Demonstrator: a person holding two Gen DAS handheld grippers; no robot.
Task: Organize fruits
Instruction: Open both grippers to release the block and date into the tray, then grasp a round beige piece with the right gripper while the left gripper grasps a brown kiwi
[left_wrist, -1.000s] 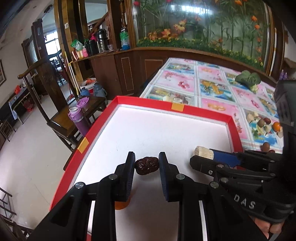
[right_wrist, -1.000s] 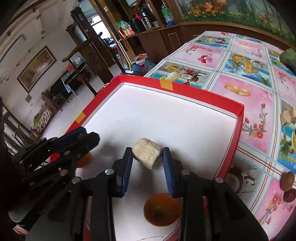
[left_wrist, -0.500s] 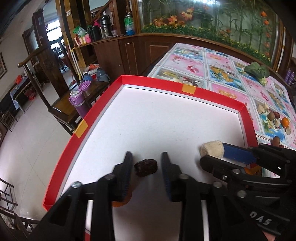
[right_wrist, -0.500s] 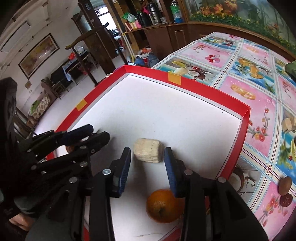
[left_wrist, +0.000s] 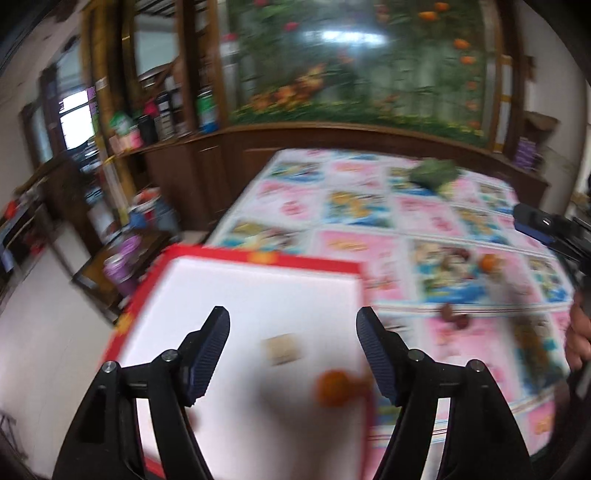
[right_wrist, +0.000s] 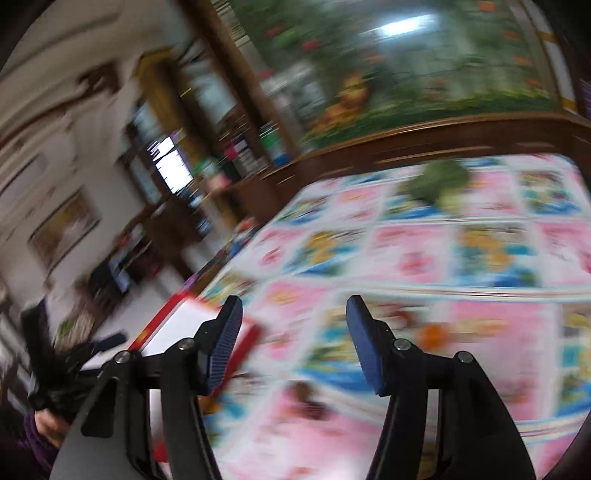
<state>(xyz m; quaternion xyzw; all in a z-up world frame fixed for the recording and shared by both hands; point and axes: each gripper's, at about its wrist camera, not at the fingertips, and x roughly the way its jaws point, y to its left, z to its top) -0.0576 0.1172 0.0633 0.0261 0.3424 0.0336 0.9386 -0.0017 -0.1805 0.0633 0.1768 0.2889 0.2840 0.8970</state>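
While the pale cut chunk (left_wrist: 282, 349) and blurred orange fruit (left_wrist: 334, 387) lie inside the red-rimmed white tray (left_wrist: 258, 254), your left gripper (left_wrist: 291, 341) above it and right gripper (right_wrist: 293, 339) beside it are spread wide, empty.

The tray (left_wrist: 258, 258) has a red rim with yellow tape patches around a white floor. On that floor lie a beige chunk (left_wrist: 282, 349) and an orange fruit (left_wrist: 334, 387). The worktop's cloth (left_wrist: 369, 206) is chequered in pink, blue and white fruit-print squares. Both claws are black with dark blue ribbed pads (right_wrist: 223, 339).
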